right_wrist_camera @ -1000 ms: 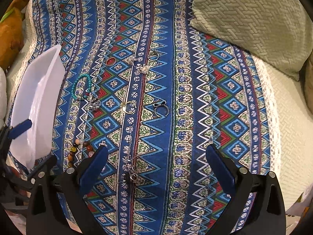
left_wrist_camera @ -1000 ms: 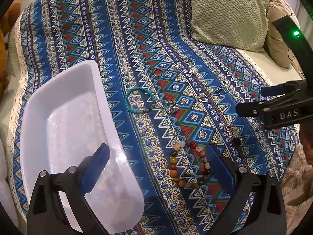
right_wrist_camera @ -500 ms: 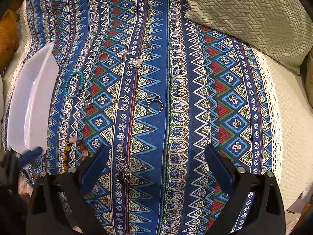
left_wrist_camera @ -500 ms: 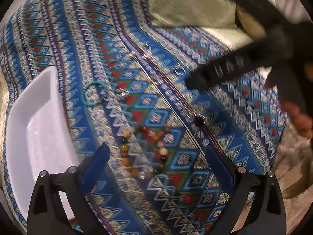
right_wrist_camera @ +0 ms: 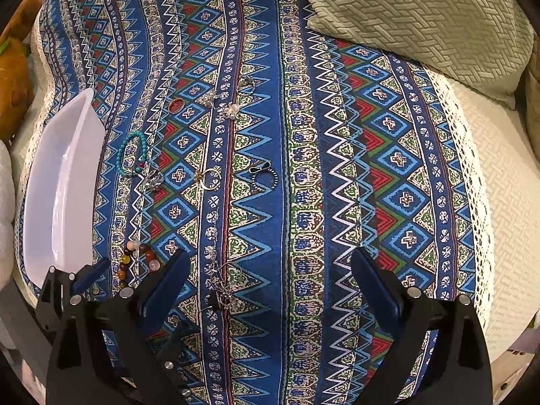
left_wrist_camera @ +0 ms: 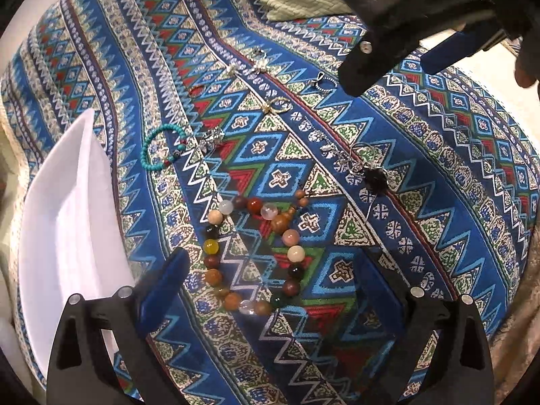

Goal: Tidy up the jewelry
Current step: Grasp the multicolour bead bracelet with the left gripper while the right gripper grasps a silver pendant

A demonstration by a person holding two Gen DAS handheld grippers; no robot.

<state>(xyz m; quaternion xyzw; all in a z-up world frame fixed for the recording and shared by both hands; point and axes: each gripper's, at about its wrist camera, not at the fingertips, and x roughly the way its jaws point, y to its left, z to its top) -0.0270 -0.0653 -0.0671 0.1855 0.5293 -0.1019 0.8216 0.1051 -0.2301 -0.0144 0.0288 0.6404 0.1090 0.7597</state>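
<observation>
A bracelet of large mixed-colour beads [left_wrist_camera: 253,253] lies on the patterned cloth, between the open fingers of my left gripper [left_wrist_camera: 273,283], which hovers low over it. It also shows in the right wrist view [right_wrist_camera: 135,263]. A white tray [left_wrist_camera: 64,236] lies to the left, also in the right wrist view [right_wrist_camera: 60,189]. A turquoise bead bracelet [left_wrist_camera: 162,148], a gold ring [left_wrist_camera: 278,105], a silver chain with a dark stone [left_wrist_camera: 374,175] and several small pieces lie further out. My right gripper [right_wrist_camera: 270,283] is open and empty above the chain [right_wrist_camera: 219,297].
The blue patterned cloth [right_wrist_camera: 303,168] covers a bed. A green pillow [right_wrist_camera: 422,23] lies at the far right. A brown plush toy [right_wrist_camera: 17,67] sits at the far left. A dark ring [right_wrist_camera: 265,177] and a red ring [right_wrist_camera: 176,105] lie mid-cloth.
My left gripper has swung right from over the tray and come down over the large-bead bracelet. The right gripper has drifted a little; it now crosses the top of the left view.
</observation>
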